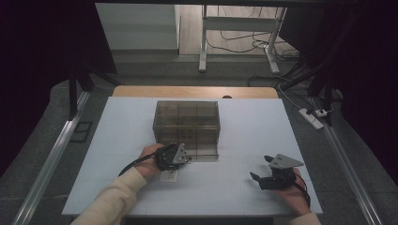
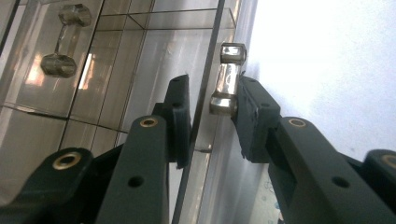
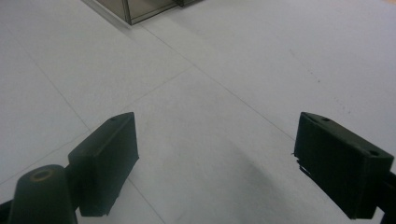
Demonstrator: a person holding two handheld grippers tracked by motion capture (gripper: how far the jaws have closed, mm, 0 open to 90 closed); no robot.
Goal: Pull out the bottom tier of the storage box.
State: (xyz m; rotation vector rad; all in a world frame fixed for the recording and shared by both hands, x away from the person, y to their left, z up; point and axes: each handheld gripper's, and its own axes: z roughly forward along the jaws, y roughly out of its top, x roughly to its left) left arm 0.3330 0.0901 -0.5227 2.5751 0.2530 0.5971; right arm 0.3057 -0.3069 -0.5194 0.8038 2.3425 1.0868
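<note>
Left gripper [image 1: 187, 158] sits at the front face of a smoky clear box [image 1: 187, 123] in the high view, jaws tucked against the box's lower front edge, so grip can't be read from up there; right gripper [image 1: 261, 168] rests on the white table [image 1: 244, 187] well apart to the right, jaws spread, nothing btwn them. One box, two grippers, two hands: left hand [image 1: 149, 161] w/ a cream sleeve [image 1: 115, 199] behind its gripper, right hand [image 1: 293, 194] behind the other. One small white card [image 1: 169, 176] lies on the table just below the left gripper. Box shows inner dividers, exact no. of compartments can't be told. Left gripper view: left gripper [image 2: 212, 123] is clamped across the box's clear front panel [image 2: 205, 93], one jaw inside, the other outside, w/ the outer pad pressing a clear bar handle [image 2: 226, 79] on that panel. Two such handles counted here: the one in the jaws and a second handle [image 2: 65, 39] farther off at upper left, untouched. Right gripper view: right gripper [image 3: 215, 154] hangs over bare table [image 3: 224, 70], two black jaws wide apart and empty; one corner of the box [image 3: 135, 9] peeks in at the top edge, well away.
</note>
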